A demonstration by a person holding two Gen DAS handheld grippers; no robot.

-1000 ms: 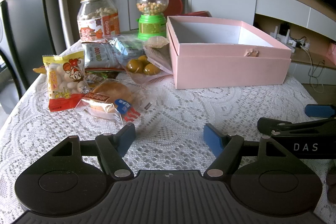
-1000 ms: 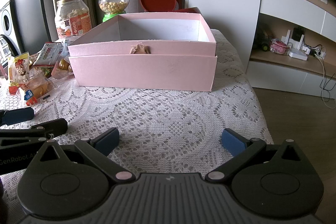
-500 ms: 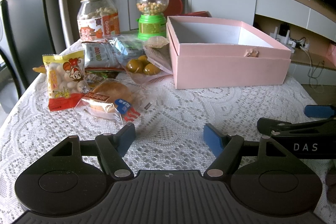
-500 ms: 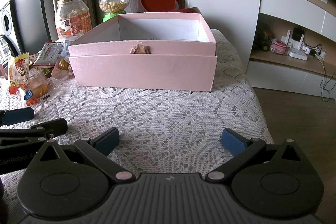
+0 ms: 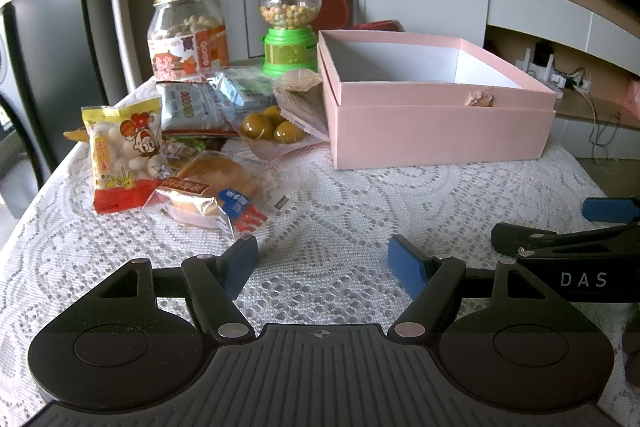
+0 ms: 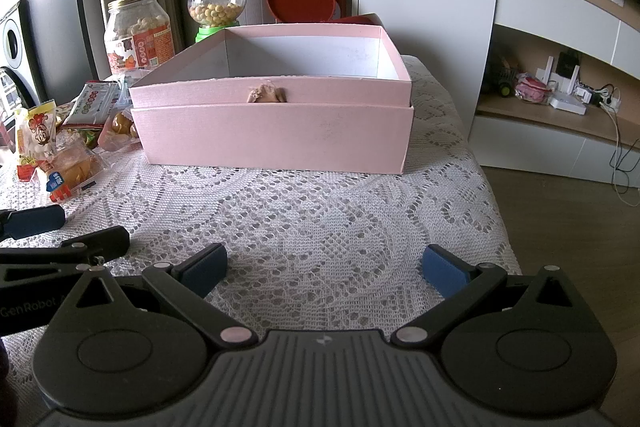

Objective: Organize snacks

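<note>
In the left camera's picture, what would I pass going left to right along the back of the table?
Glass jar → green candy dispenser → pink box.

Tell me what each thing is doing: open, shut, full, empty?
Pink box: open, no lid, looks empty.
Glass jar: lid on, upright, partly full.
Candy dispenser: upright, about half full.
Bun packet: sealed, lying flat.
Yellow snack bag: sealed, propped up.
Left gripper: open, holding nothing.
Right gripper: open, holding nothing.

both low wrist views face across the table, sharing the pink box [image 5: 436, 123].
</note>
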